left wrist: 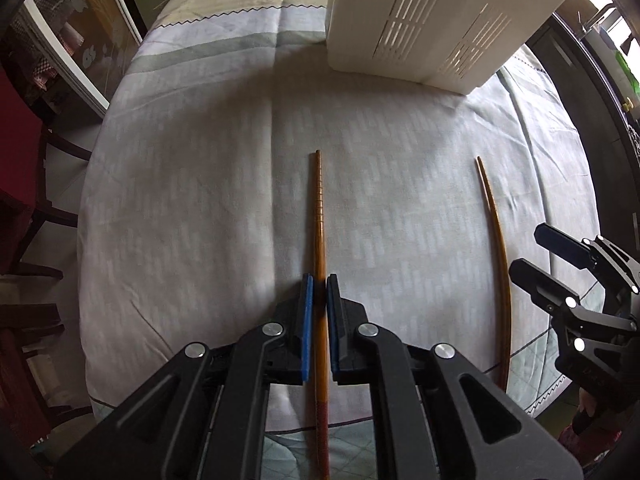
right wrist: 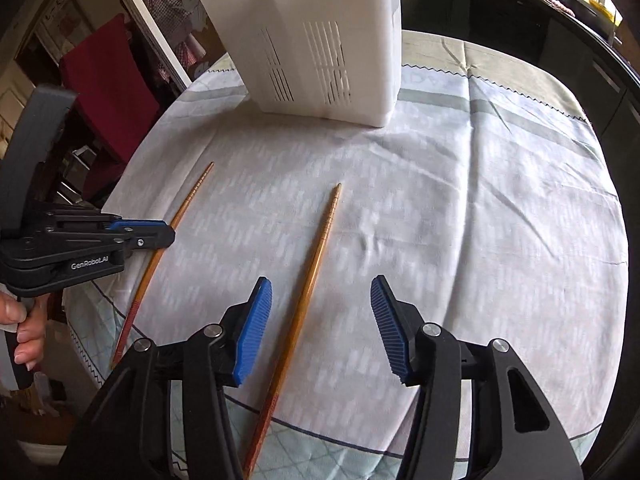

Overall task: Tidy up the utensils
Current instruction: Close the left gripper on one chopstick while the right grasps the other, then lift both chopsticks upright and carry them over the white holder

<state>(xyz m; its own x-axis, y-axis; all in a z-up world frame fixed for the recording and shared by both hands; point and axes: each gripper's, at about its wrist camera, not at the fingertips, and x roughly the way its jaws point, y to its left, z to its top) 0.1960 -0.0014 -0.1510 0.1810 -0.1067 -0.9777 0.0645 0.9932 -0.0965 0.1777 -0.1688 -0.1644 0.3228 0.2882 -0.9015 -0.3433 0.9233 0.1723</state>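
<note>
Two brown wooden chopsticks lie on the pale tablecloth (left wrist: 200, 168). My left gripper (left wrist: 320, 285) is shut on the left chopstick (left wrist: 319, 208), whose shaft runs between the blue pads; the right wrist view shows this gripper (right wrist: 162, 235) clamped on that same chopstick (right wrist: 193, 191). I cannot tell whether it is lifted off the cloth. My right gripper (right wrist: 320, 283) stands open astride the second chopstick (right wrist: 326, 236), its pads clear of the wood. The left wrist view shows the right gripper (left wrist: 528, 250) beside that chopstick (left wrist: 494, 208). A white slotted utensil holder (left wrist: 400, 20) (right wrist: 320, 40) stands at the far side.
The round table's edge curves close on both sides. A red chair (right wrist: 108, 88) and wooden chair frames (left wrist: 48, 216) stand off the left edge, dark cabinets (right wrist: 580, 60) off the right. A person's hand (right wrist: 24, 332) grips the left gripper's handle.
</note>
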